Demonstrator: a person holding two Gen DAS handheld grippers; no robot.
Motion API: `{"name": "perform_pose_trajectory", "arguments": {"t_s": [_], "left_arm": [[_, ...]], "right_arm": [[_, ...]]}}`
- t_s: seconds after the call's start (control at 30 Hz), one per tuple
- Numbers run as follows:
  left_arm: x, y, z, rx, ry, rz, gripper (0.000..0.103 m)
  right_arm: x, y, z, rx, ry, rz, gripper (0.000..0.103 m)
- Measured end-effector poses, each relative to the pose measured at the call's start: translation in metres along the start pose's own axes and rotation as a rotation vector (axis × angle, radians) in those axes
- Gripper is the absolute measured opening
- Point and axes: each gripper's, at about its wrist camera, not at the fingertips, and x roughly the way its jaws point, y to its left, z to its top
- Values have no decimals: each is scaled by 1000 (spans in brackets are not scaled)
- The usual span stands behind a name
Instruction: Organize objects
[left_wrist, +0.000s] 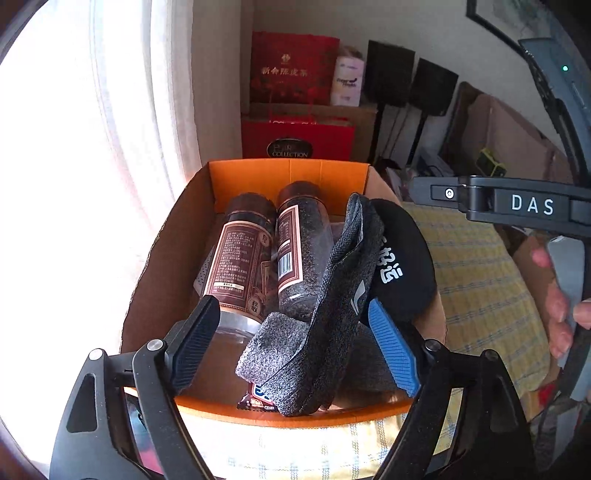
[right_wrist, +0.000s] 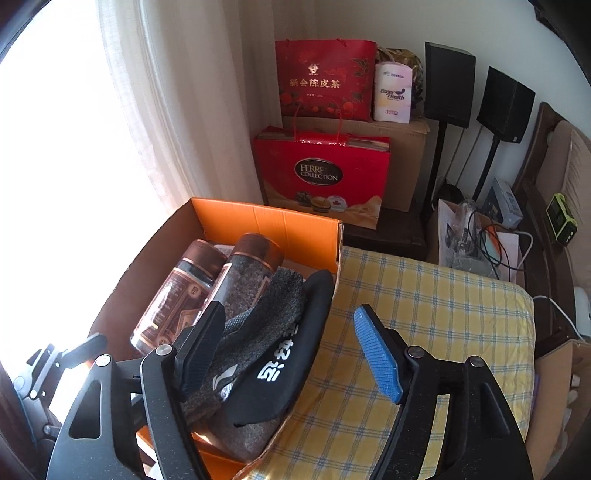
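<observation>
An open orange cardboard box (left_wrist: 288, 173) holds two brown-capped jars (left_wrist: 240, 266), grey socks (left_wrist: 328, 302) and a black cloth with white characters (left_wrist: 399, 254). A snack wrapper (left_wrist: 256, 398) lies under the socks. My left gripper (left_wrist: 295, 347) is open, its fingers on either side of the socks above the box's near end. The right gripper's body (left_wrist: 517, 206) shows at the right of the left wrist view. In the right wrist view the same box (right_wrist: 266, 221), jars (right_wrist: 184, 291), socks (right_wrist: 258, 325) and black cloth (right_wrist: 280, 354) show. My right gripper (right_wrist: 291, 358) is open and empty over the box's right edge.
The box sits on a yellow checked cloth (right_wrist: 424, 325). Behind it stand red gift bags (right_wrist: 321, 173), a brown carton (right_wrist: 402, 162) and two black speakers on stands (right_wrist: 448, 85). A curtain and bright window (right_wrist: 74, 147) are at the left. Cluttered cables and boxes (right_wrist: 476, 236) lie at the right.
</observation>
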Motion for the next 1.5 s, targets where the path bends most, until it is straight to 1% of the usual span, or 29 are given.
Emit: {"name": "perform_pose_trajectory", "arguments": {"t_s": [0.1,0.23,0.3,0.4,0.5,0.57,0.7,0.83,0.93,1.03,1.07,1.13,1.2,1.27,1.37,1.5], "left_arm": [[-5,-1,-3,-6,-14,-3,100],[-10,-5,-6,-6,-18,5,103],[-13,-9,-9,1,-23,14,103],[-21,-13,-13,-10,-50,8,103],[-28,-20,-20,-1,-55,8,103],[-30,-26,-24,15,-48,10,103],[-35,-36,-34,31,-43,2,103],[-40,-45,-44,30,-40,-19,103],[-44,-50,-52,26,-39,-25,103],[-52,-51,-60,-1,-59,-49,103],[-54,-52,-62,-2,-64,-46,103],[-59,-54,-67,-3,-67,-12,103],[-64,-55,-71,-8,-79,-1,103],[-67,-56,-74,-14,-77,13,103],[-72,-57,-79,-16,-84,55,103],[-77,-58,-90,-8,-78,97,103]], "right_arm": [[-8,-5,-12,4,1,8,88],[-22,-11,-29,5,-23,-18,103],[-31,-13,-38,3,-45,-30,102],[-45,-16,-53,4,-73,-70,102],[-58,-20,-69,16,-93,-88,102],[-65,-23,-81,29,-95,-114,102],[-76,-30,-102,67,-107,-137,102],[-87,-36,-123,111,-111,-158,102],[-95,-39,-138,121,-118,-192,103],[-101,-42,-151,134,-119,-212,102],[-103,-42,-155,139,-120,-215,102],[-109,-43,-164,143,-122,-227,102],[-115,-43,-172,144,-119,-238,102],[-122,-42,-180,142,-129,-241,102],[-131,-39,-190,152,-146,-254,102],[-141,-33,-201,144,-171,-297,102]]}}
